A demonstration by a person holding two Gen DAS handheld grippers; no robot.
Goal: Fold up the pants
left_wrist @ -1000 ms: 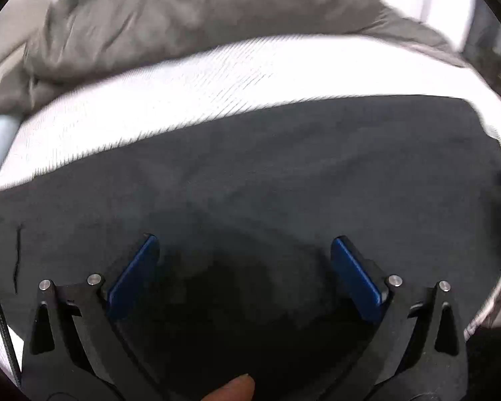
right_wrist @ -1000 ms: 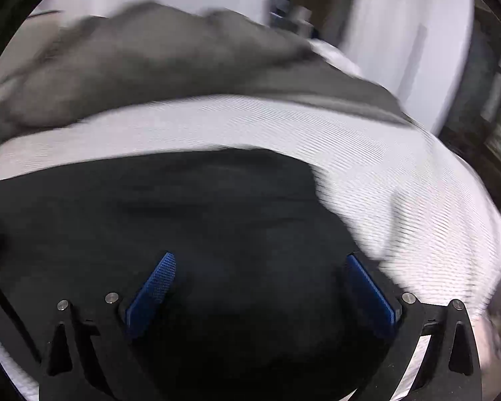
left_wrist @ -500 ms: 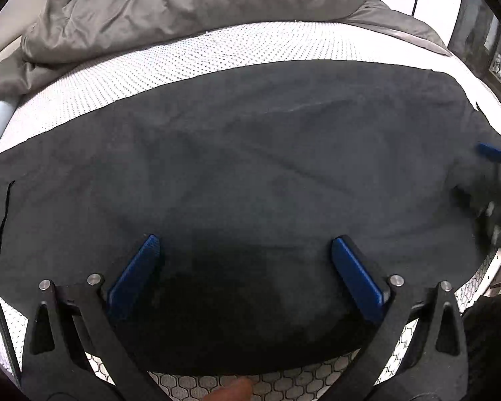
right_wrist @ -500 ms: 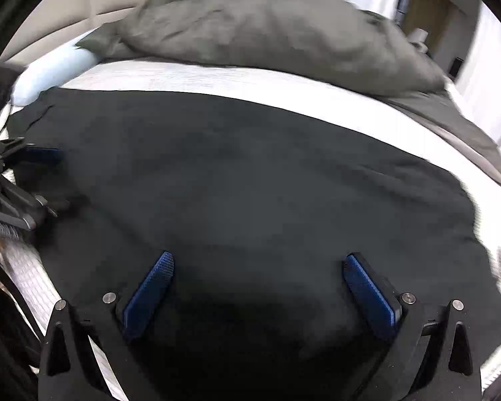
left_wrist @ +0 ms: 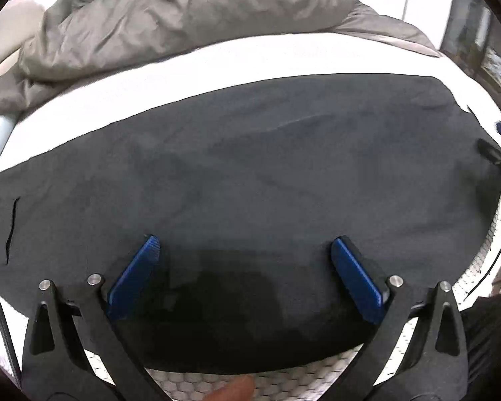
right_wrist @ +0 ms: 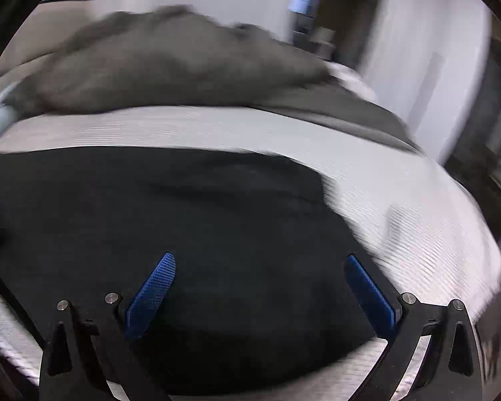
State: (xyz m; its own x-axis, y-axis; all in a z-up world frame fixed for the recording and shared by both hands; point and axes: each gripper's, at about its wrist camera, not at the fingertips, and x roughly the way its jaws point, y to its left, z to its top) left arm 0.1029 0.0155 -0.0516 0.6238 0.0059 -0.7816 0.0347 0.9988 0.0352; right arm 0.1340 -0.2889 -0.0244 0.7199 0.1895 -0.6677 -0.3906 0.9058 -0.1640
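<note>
Black pants [left_wrist: 267,180] lie spread flat on the white mattress [left_wrist: 217,63], in front of a heaped grey duvet [left_wrist: 183,10].
Both the left gripper [left_wrist: 242,250] and right gripper [right_wrist: 260,267] hover over the near edge with jaws wide apart, holding nothing; the fold seems not yet begun, so next each must pinch an edge.

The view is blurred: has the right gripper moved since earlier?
Yes: the right gripper swung rightward; the grey duvet sits further left now.
</note>
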